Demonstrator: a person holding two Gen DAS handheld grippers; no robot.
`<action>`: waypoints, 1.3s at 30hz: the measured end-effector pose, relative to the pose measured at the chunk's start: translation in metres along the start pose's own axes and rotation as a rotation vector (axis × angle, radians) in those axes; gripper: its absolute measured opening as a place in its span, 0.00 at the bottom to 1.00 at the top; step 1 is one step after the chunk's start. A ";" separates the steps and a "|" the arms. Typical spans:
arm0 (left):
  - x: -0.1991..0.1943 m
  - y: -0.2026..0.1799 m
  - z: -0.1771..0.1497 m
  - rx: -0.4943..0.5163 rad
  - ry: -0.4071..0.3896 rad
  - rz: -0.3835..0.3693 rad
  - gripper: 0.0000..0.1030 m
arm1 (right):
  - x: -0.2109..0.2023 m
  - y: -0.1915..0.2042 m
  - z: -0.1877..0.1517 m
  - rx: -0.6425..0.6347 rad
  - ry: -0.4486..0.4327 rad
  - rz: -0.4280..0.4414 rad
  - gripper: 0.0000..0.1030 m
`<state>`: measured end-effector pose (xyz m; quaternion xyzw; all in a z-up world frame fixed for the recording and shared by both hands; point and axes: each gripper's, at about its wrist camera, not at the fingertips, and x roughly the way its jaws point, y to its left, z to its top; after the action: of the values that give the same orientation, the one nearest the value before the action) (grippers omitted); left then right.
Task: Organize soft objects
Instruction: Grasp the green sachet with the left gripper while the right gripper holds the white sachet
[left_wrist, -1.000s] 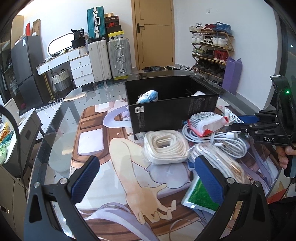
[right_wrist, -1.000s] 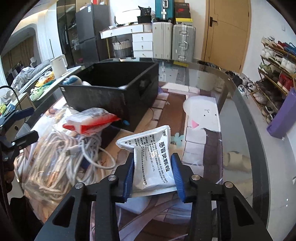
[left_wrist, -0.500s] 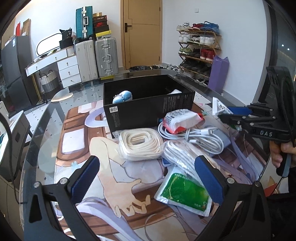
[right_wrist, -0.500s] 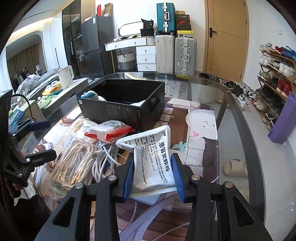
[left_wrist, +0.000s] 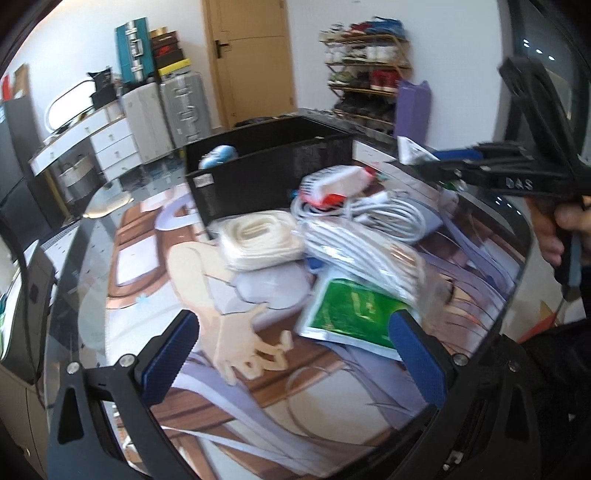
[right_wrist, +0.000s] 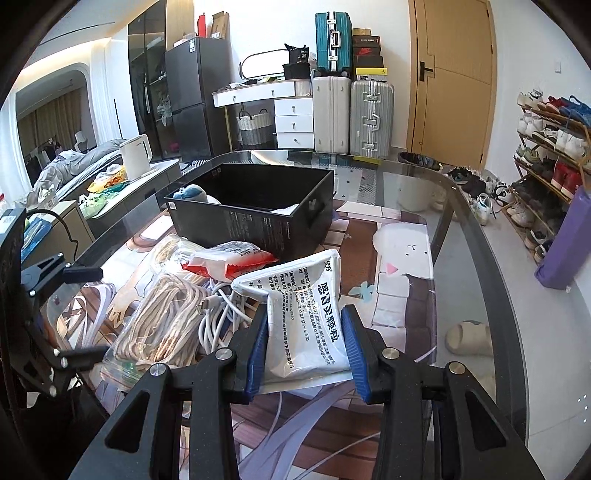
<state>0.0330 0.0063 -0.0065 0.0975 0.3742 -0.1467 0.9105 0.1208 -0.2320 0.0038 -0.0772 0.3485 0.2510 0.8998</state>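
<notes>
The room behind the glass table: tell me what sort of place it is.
Most likely a lived-in apartment, an entry and living area. A loaded shoe rack stands by the wooden door, suitcases line the wall, and a fridge stands beside them.

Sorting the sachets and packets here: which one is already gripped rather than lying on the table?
The white sachet with printed text, clamped between the right gripper pads. The red-and-white packet rests on the cables, and the green sachet lies flat near the open left gripper.
</notes>
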 end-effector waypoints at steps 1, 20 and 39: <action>0.000 -0.003 -0.001 0.009 0.003 -0.008 1.00 | -0.001 0.000 0.000 -0.001 -0.001 0.000 0.38; 0.032 -0.020 0.006 0.076 0.099 -0.118 0.95 | -0.002 -0.002 0.001 -0.003 -0.002 -0.004 0.38; -0.001 0.007 0.006 -0.019 0.009 -0.141 0.44 | -0.003 0.001 0.001 -0.010 -0.015 0.021 0.38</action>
<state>0.0389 0.0108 -0.0014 0.0631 0.3857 -0.2064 0.8970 0.1194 -0.2323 0.0067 -0.0765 0.3414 0.2627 0.8992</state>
